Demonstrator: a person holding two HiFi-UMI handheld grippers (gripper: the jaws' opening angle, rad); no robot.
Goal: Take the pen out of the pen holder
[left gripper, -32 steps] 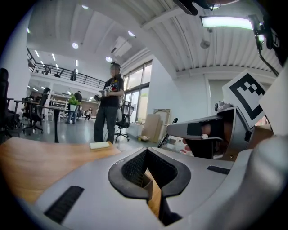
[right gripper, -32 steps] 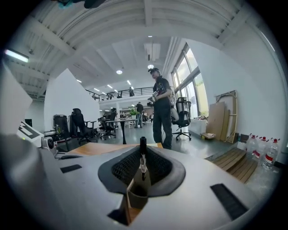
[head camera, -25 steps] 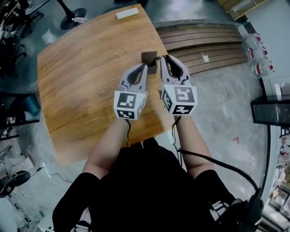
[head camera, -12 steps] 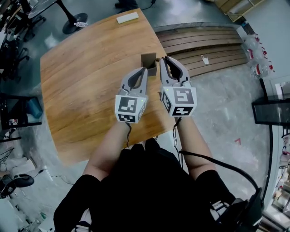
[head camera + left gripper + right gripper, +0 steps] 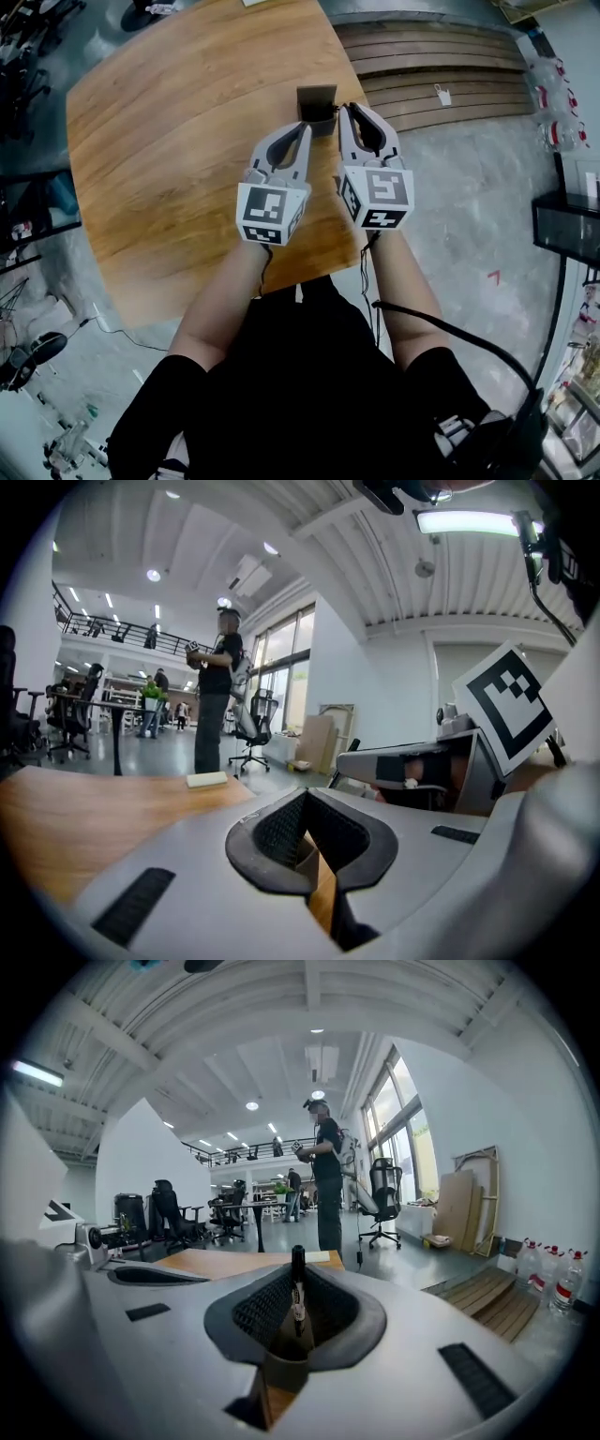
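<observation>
A brown square pen holder (image 5: 317,97) stands on the wooden table (image 5: 178,141) near its right edge. In the right gripper view a black pen (image 5: 297,1283) rises upright from the holder (image 5: 284,1369). My right gripper (image 5: 345,112) is at the holder's right side, and its tips close on the pen's upper part. My left gripper (image 5: 305,132) hangs just short of the holder, shut, with nothing in it. The head view does not show the pen clearly.
A white flat block (image 5: 207,779) lies at the table's far edge. Wooden planks (image 5: 431,75) lie on the floor to the right of the table. A person (image 5: 327,1185) stands beyond the table, with office chairs (image 5: 382,1199) and desks behind.
The head camera has shifted, so the table sits a little differently in view. Both grippers keep nearly the same place beside the holder.
</observation>
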